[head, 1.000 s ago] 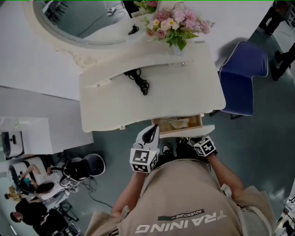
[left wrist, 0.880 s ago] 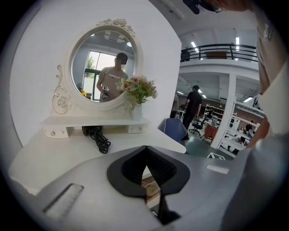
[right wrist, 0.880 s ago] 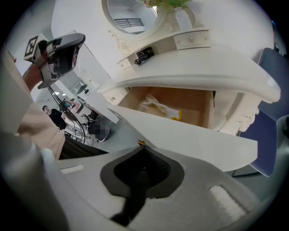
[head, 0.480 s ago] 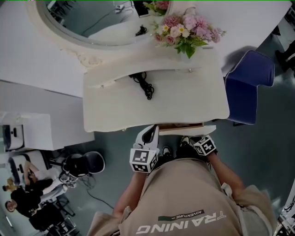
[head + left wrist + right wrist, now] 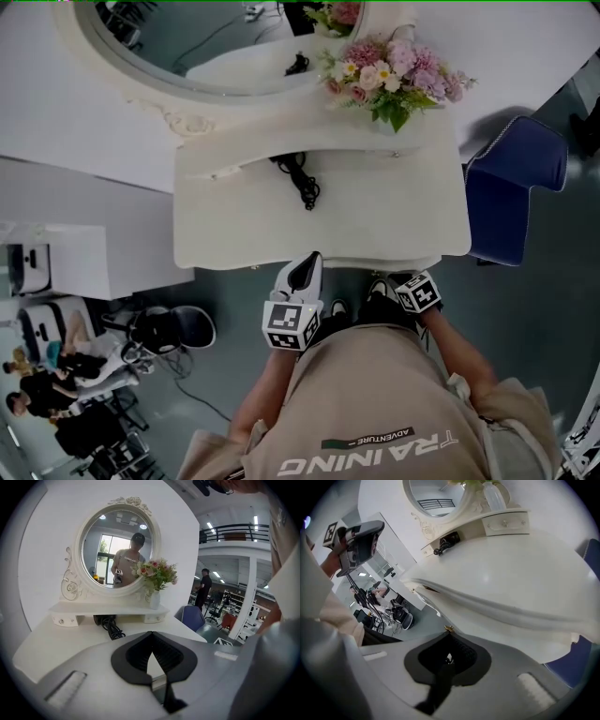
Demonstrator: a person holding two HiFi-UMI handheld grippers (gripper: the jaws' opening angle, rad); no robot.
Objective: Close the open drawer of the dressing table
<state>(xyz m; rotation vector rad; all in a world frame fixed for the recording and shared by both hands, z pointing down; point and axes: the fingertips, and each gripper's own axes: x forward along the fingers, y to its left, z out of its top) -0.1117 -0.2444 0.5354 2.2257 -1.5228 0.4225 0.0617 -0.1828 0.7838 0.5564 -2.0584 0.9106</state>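
Note:
The white dressing table [image 5: 319, 216] stands right in front of me. Its drawer [image 5: 384, 263] sits flush under the front edge, with none of its inside showing. My right gripper [image 5: 405, 279] is shut at the drawer front [image 5: 501, 616]. In the right gripper view its tips [image 5: 449, 634] meet just below the small gold knob [image 5: 449, 629]; I cannot tell whether they touch it. My left gripper [image 5: 312, 258] hovers shut and empty over the table's front edge, left of the drawer. The left gripper view shows its jaws [image 5: 151, 633] closed above the tabletop [image 5: 70, 639].
An oval mirror [image 5: 206, 37], a vase of flowers [image 5: 394, 75] and a black corded appliance [image 5: 300, 178] stand at the back of the table. A blue chair [image 5: 511, 187] is to the right. An office chair [image 5: 173, 328] and seated people [image 5: 56, 384] are at the lower left.
The drawer has slid in from open, with its contents showing, to flush under the tabletop. The right gripper followed it forward. The left gripper kept its place.

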